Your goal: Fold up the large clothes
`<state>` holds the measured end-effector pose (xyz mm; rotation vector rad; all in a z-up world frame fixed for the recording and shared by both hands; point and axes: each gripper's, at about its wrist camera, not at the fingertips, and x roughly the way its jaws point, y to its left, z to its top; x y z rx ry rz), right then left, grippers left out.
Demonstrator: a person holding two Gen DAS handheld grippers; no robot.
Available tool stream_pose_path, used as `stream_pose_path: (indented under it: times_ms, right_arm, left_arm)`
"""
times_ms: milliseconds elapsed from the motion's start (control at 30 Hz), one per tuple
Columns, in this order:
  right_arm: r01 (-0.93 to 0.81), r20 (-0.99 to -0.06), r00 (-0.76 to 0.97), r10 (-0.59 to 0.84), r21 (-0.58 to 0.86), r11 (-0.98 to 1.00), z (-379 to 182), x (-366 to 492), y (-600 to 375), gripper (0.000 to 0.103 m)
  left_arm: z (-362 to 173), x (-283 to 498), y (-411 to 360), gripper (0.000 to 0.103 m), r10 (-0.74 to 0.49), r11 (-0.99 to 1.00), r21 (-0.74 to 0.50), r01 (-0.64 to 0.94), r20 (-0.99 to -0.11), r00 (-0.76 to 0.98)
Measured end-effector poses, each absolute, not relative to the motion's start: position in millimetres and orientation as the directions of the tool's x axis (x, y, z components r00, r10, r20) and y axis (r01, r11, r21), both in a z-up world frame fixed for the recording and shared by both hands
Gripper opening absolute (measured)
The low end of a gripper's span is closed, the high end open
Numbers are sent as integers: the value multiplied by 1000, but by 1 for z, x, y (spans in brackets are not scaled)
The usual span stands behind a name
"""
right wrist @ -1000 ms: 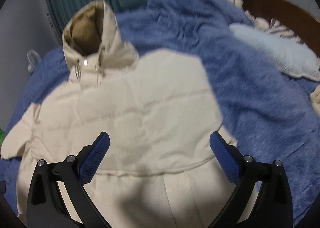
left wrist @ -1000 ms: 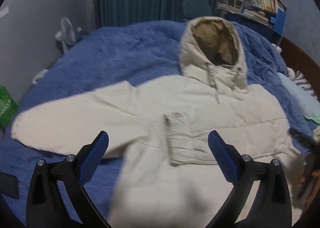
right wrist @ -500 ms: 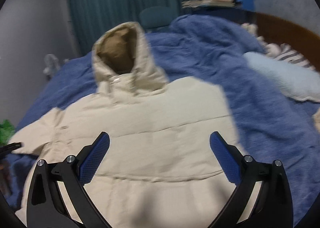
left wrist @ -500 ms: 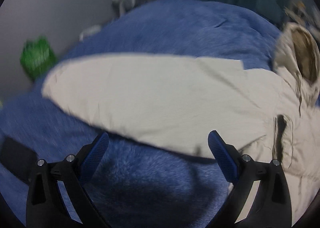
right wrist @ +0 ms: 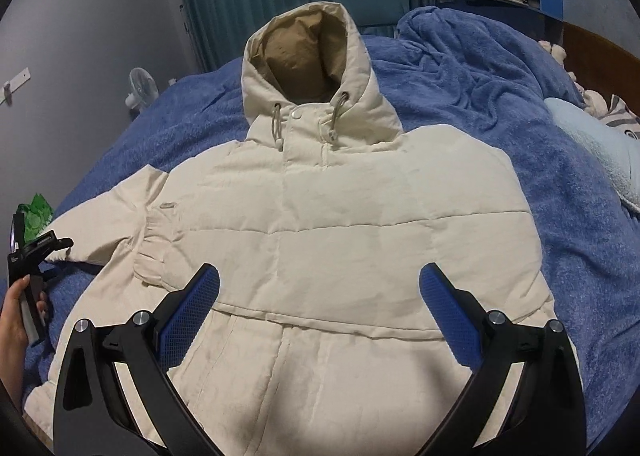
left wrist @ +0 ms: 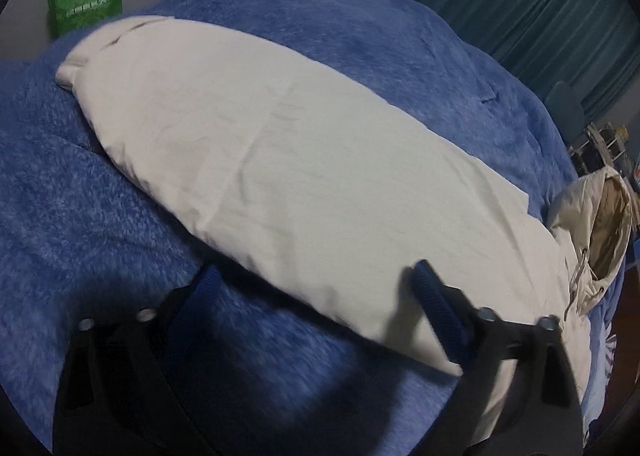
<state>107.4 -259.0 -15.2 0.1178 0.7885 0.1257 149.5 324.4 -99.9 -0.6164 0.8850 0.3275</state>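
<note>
Closing left gripper [left wrist: 316,284] around the puffer jacket's [right wrist: 340,224] outstretched sleeve [left wrist: 260,160], not pinching yet; right gripper [right wrist: 320,292] hanging wide open, folding barely starting.

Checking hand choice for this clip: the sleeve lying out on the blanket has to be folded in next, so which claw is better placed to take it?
Left. The left claw is at the sleeve, closing around its edge. The right claw hangs open over the jacket front, away from it.

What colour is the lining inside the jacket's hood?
Tan brown inside the hood, against the cream jacket; clearest in the right wrist view.
</note>
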Motion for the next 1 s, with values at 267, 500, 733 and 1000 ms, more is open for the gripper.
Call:
stream_pose_path:
  times_ms: [267, 500, 733, 1000]
  right_arm:
    - [-87, -707, 690, 154, 130, 988, -19, 111, -252, 97]
    - [-90, -708, 689, 154, 127, 988, -19, 112, -253, 97]
    - [-84, -695, 701, 160, 142, 986, -9, 110, -256, 96]
    - [-47, -664, 737, 123, 132, 990, 11, 107, -274, 97]
  left_arm:
    - [-79, 153, 346, 47, 118, 787, -369, -495, -696, 708]
    - [-42, 152, 339, 13, 196, 836, -306, -456, -609, 769]
    - [33, 149, 267, 7, 59, 924, -317, -216, -440, 896]
    - [79, 138, 103, 8, -174, 983, -118, 141, -344, 923]
